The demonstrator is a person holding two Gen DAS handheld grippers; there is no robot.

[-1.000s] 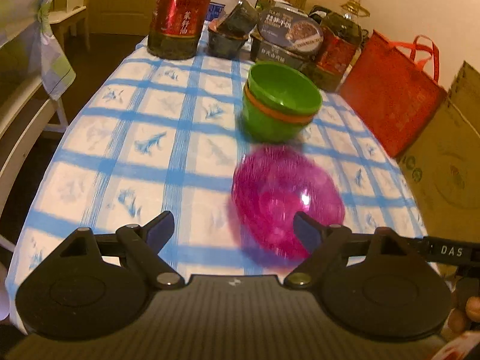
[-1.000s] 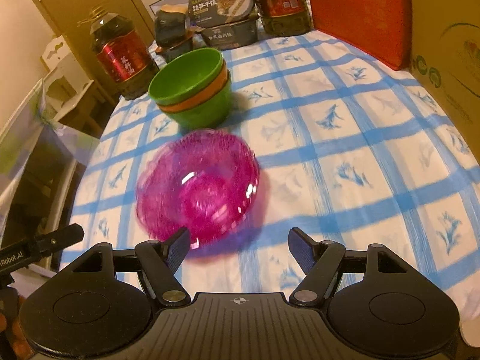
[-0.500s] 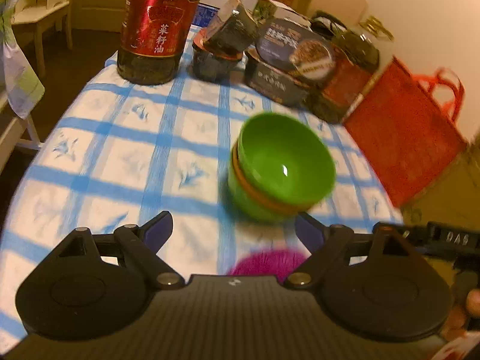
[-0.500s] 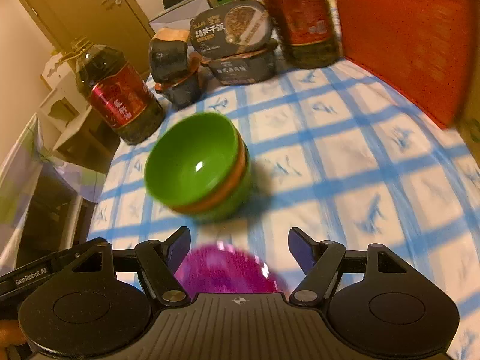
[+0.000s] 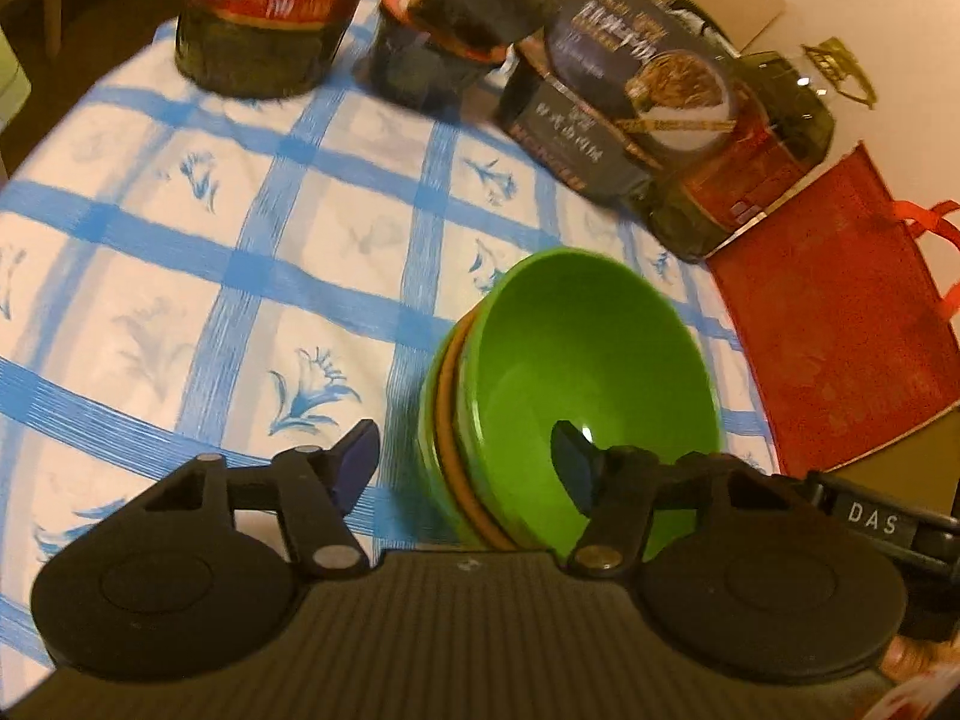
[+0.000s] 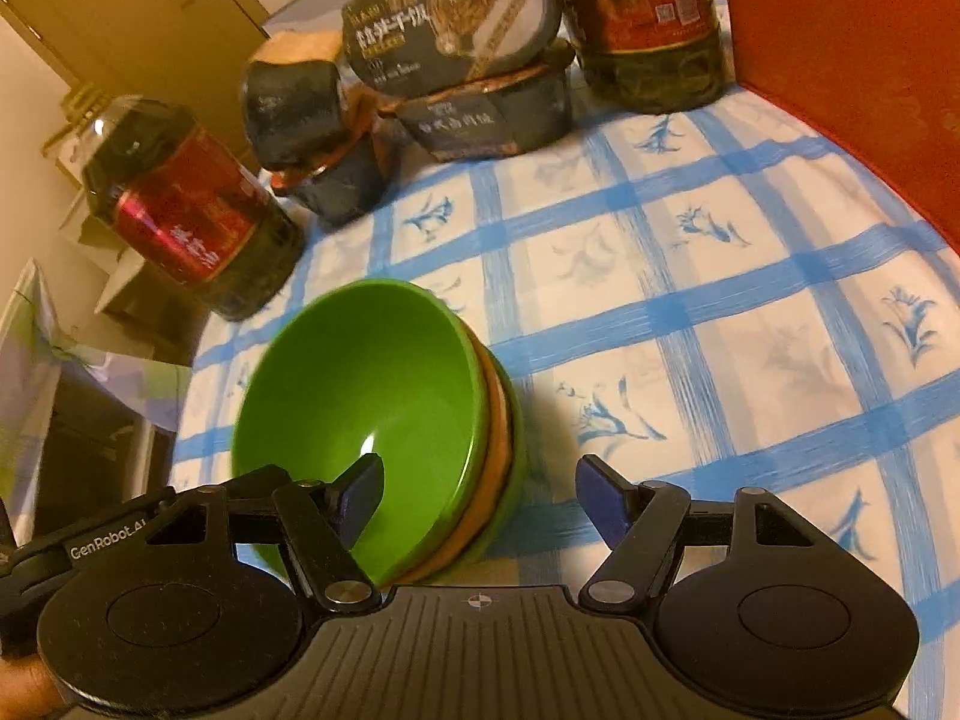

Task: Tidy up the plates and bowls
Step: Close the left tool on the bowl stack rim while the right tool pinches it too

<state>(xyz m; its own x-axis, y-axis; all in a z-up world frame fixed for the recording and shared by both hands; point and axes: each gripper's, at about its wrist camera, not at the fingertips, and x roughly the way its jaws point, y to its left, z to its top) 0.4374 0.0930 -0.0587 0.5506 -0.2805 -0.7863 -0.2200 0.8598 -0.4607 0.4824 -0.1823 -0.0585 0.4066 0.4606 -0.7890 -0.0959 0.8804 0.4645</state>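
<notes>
A stack of three nested bowls (image 5: 600,360), green over orange over green, stands on the blue-checked tablecloth (image 5: 240,240). My left gripper (image 5: 465,462) straddles the stack's left wall, one finger inside the top bowl and one outside. Its jaws are closing, and the outer pad is still clear of the wall. In the right wrist view the same stack (image 6: 360,384) has my right gripper (image 6: 480,498) open across its right wall. Here too one finger is inside the bowl and the other outside, neither pressing.
Behind the stack stand a red-labelled oil bottle (image 5: 264,30), dark food tubs and boxes (image 5: 630,90) and a second oil bottle (image 6: 648,18). A red bag (image 5: 840,330) closes the right side. The table edge drops off at the left.
Both grippers have moved forward from the magenta bowl to the green stack. The magenta bowl has dropped out of view. The left jaws stand narrower than before.
</notes>
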